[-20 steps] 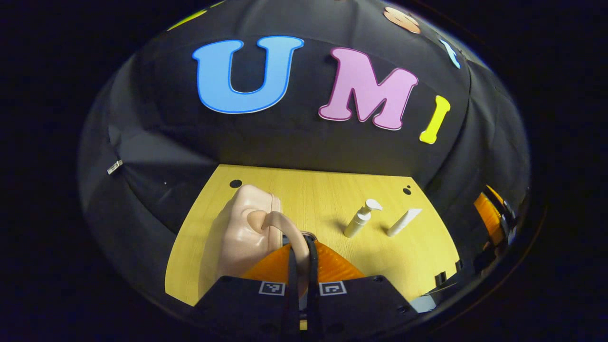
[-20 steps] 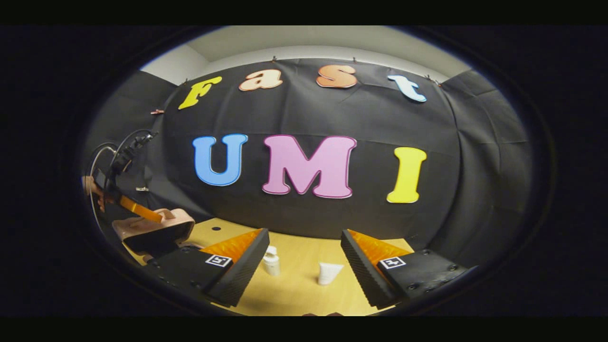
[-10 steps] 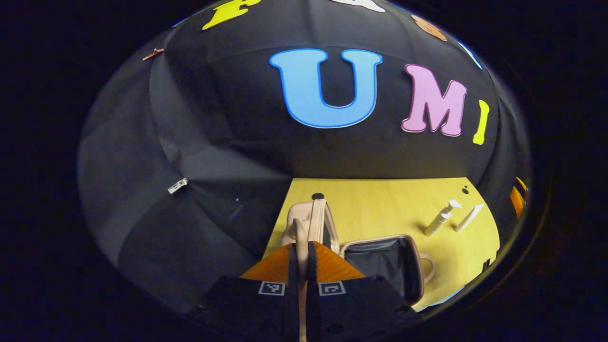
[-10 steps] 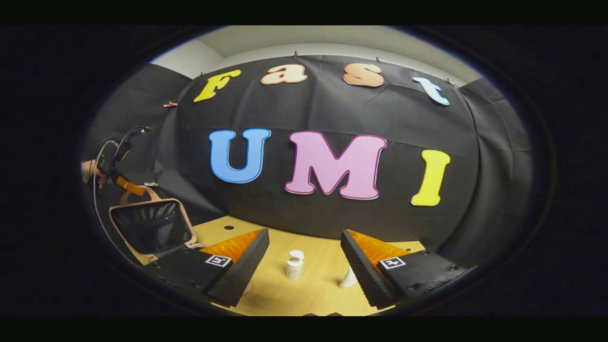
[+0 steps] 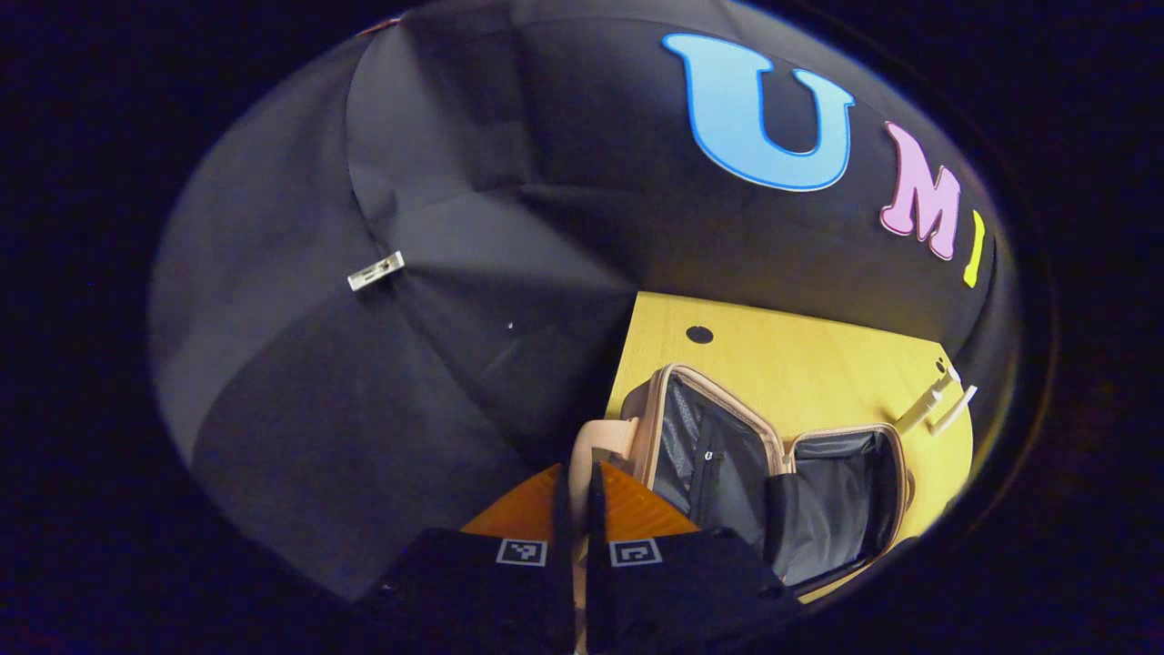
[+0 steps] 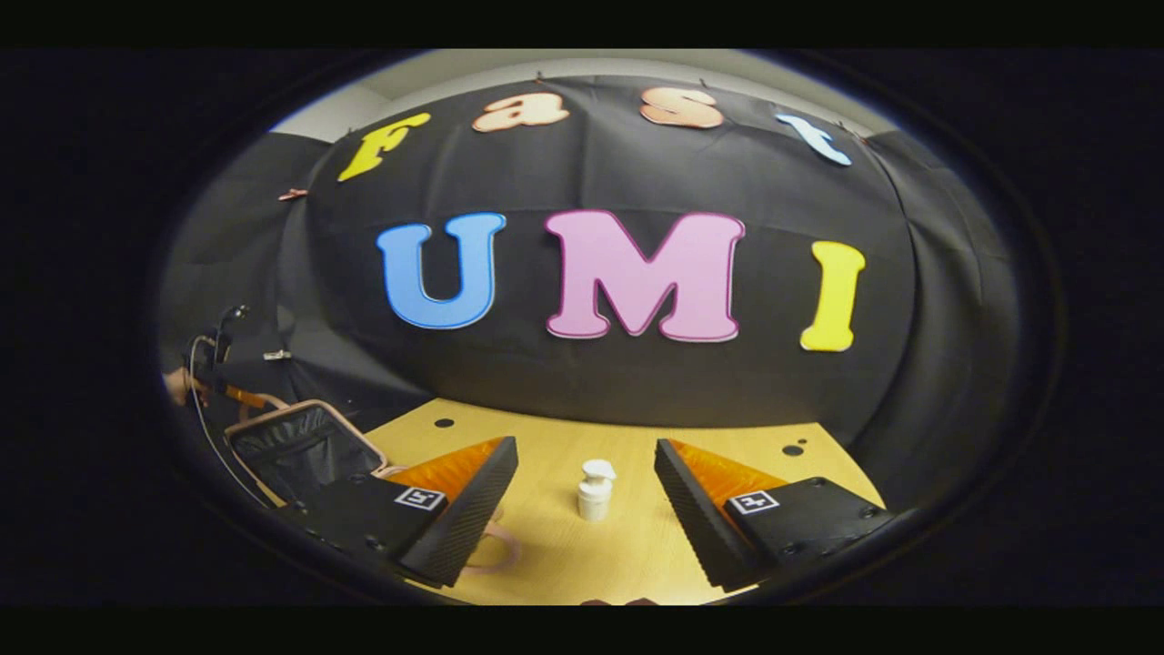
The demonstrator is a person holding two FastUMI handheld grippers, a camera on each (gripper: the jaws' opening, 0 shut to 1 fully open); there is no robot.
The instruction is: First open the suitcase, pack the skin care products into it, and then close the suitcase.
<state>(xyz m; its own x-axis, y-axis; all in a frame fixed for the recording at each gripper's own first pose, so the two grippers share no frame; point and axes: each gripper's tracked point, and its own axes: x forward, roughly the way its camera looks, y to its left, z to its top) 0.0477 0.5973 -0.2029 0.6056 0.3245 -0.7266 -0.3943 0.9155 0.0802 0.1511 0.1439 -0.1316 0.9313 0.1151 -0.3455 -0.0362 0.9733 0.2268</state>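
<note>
**Suitcase open, packing comes next**

The opening step looks all but done. The left hand-held gripper [image 5: 575,509] is clamped on the lid's handle [image 5: 589,446], holding the lid tipped back, so the pink suitcase [image 5: 773,473] lies spread on the tabletop [image 5: 800,355], its dark lining exposed. The right hand-held gripper [image 6: 585,509] hovers with fingers wide apart, the pump bottle [image 6: 595,489] standing upright between them but farther off. Next it should move in and close on that bottle. A squeeze tube [image 5: 955,409] lies just beside the bottle. Nothing blocks the reach.
</note>
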